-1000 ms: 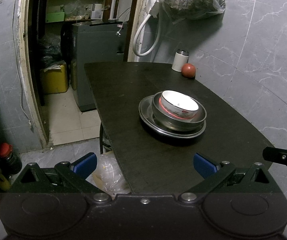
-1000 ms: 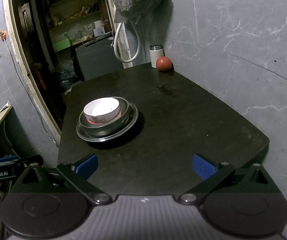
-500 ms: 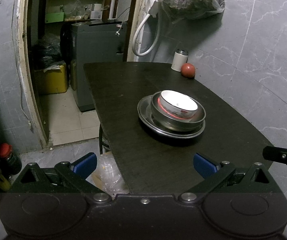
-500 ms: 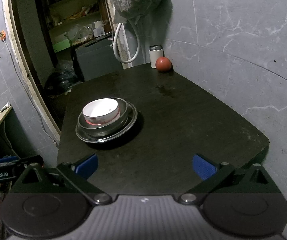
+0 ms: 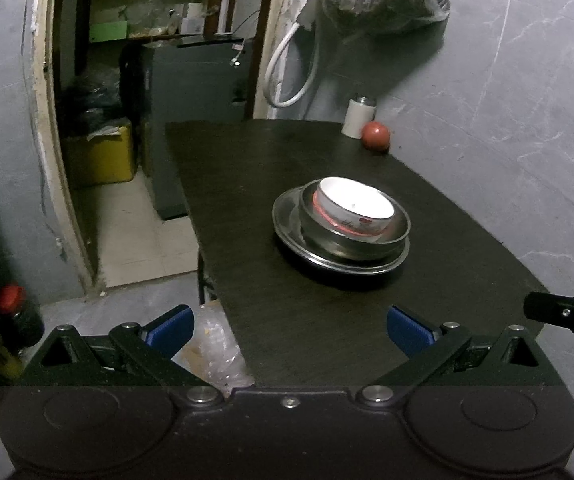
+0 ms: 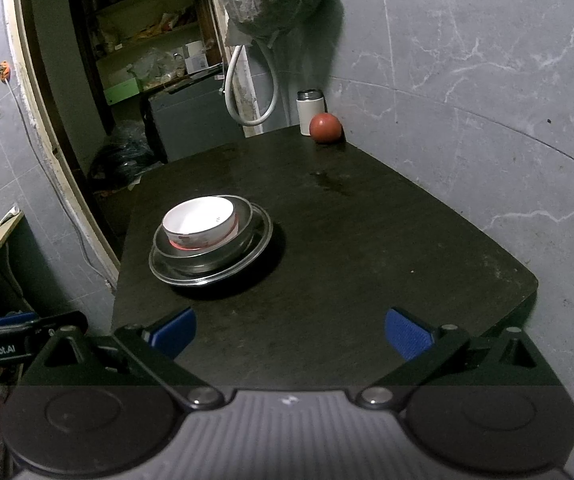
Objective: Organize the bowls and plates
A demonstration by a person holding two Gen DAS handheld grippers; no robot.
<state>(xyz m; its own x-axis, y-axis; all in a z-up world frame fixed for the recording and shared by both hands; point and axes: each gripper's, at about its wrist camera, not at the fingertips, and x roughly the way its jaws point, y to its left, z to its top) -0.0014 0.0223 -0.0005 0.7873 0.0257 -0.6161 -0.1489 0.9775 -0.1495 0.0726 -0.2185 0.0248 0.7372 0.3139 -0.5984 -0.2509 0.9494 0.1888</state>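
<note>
White ceramic bowl (image 5: 354, 210) is nested in steel bowl (image 5: 357, 240) on steel plate (image 5: 287, 222), mid-table (image 5: 295, 328). Stack unchanged over the last second; both grippers, left (image 5: 289, 326) and right (image 6: 289, 328), are held wide open, empty, well clear. Stacking judged complete.

Both my grippers are just hanging level with nothing in them. My left black two-finger gripper (image 5: 287, 330) has its blue-padded fingers (image 5: 169, 326) spread wide, and my right black gripper (image 6: 289, 330) is spread just as wide, blue pads (image 6: 407, 336) bare.
</note>
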